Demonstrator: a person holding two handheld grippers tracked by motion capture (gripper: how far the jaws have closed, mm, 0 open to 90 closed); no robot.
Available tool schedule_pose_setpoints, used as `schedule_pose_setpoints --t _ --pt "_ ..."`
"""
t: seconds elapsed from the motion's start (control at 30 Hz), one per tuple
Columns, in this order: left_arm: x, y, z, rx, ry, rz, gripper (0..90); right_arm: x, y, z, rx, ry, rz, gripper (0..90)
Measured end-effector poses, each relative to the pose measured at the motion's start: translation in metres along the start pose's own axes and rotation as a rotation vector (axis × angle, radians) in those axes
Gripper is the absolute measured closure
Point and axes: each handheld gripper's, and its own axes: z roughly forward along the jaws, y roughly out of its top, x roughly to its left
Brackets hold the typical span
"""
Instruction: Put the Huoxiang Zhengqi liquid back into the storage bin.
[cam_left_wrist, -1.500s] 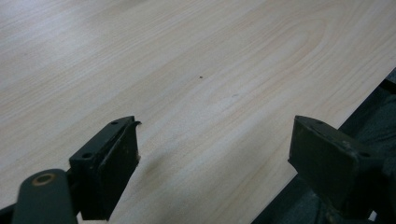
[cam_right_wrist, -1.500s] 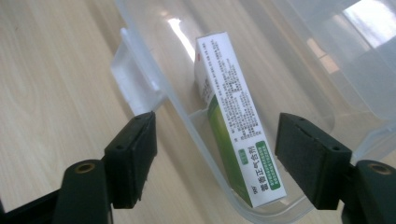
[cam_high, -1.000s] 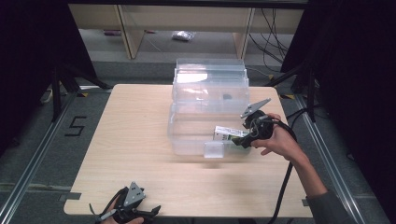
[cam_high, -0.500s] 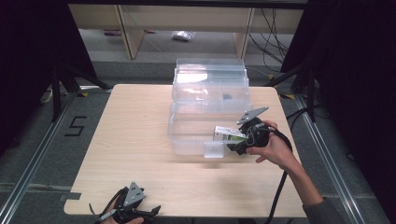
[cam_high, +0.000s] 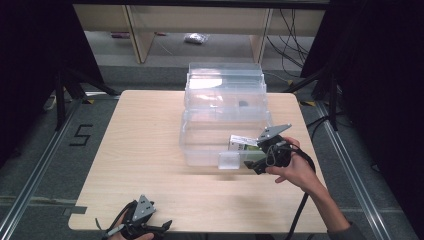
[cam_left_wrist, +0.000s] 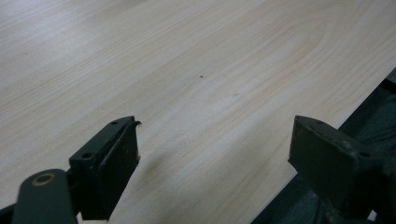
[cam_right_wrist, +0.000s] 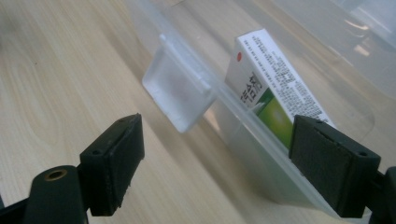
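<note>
White-green box (cam_right_wrist: 268, 88) lies inside clear bin (cam_right_wrist: 261, 154) — just beyond right gripper's (cam_right_wrist: 217, 163) parted jaws.

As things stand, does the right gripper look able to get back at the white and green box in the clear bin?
Probably yes: the right gripper is open beside the box, and the bin is open on top.

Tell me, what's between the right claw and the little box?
The bin's clear front wall stands between the open right claw and the box, as the right gripper view shows.

right gripper (cam_right_wrist: 215, 158) jaws apart (just opening) | carton (cam_right_wrist: 275, 88) inside clear bin (cam_right_wrist: 243, 135)
</note>
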Motion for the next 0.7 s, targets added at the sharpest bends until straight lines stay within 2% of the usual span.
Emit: schedule_pose_setpoints --t 0.03,0.13,0.17,0.2,0.23,0.27,0.33,0.37,0.4,0.43,0.47,0.53,0.57,0.6,0.7 --pt "0.000 0.000 0.000 0.005 0.000 0.009 15.2 0.001 -0.001 -0.001 0.015 0.014 0.002 19.3" --pt "0.000 0.000 0.000 0.006 -0.001 0.005 15.2 0.005 -0.006 0.000 0.002 0.011 0.005 19.2" --pt "0.001 0.000 -0.001 0.013 -0.002 0.020 15.2 0.006 -0.007 0.000 0.011 0.024 -0.002 19.2" --pt "0.001 0.000 -0.001 0.013 -0.001 0.016 15.2 0.006 -0.008 0.000 0.000 0.027 -0.006 19.0" --pt "0.000 0.000 0.000 -0.001 -0.004 0.003 15.2 0.008 -0.008 0.001 -0.012 0.027 0.015 19.0" --pt "0.000 0.000 -0.001 0.004 0.001 0.009 15.2 0.007 -0.010 0.001 -0.018 0.019 -0.003 19.0" --pt "0.001 0.000 -0.001 0.003 0.001 0.012 15.2 0.009 -0.011 0.000 -0.015 0.025 0.008 19.0" --pt "0.001 0.000 -0.001 0.012 0.001 0.021 15.2 0.011 -0.012 0.001 -0.035 0.014 0.014 18.9" --pt "0.000 0.000 0.000 0.000 0.002 0.006 15.2 0.011 -0.012 0.000 -0.023 0.028 0.007 19.0" --pt "0.001 0.000 -0.001 0.005 0.001 0.011 15.2 0.013 -0.013 0.001 -0.045 0.024 0.010 18.9" --pt "0.000 0.000 0.000 0.000 0.000 0.002 15.2 0.014 -0.014 -0.001 -0.031 0.029 0.017 18.9" --pt "0.001 0.000 -0.001 0.011 -0.001 0.020 15.2 0.018 -0.016 0.001 -0.044 0.038 0.016 19.1" --pt "0.001 0.000 -0.001 0.010 0.000 0.020 15.2 0.020 -0.017 0.002 -0.049 0.036 0.011 19.3" --pt "0.000 0.000 0.000 0.000 0.001 0.002 15.2 0.022 -0.017 0.002 -0.042 0.040 0.007 19.3" --pt "0.000 0.000 0.000 0.000 0.001 0.007 15.2 0.026 -0.020 0.003 -0.049 0.052 -0.001 18.9"
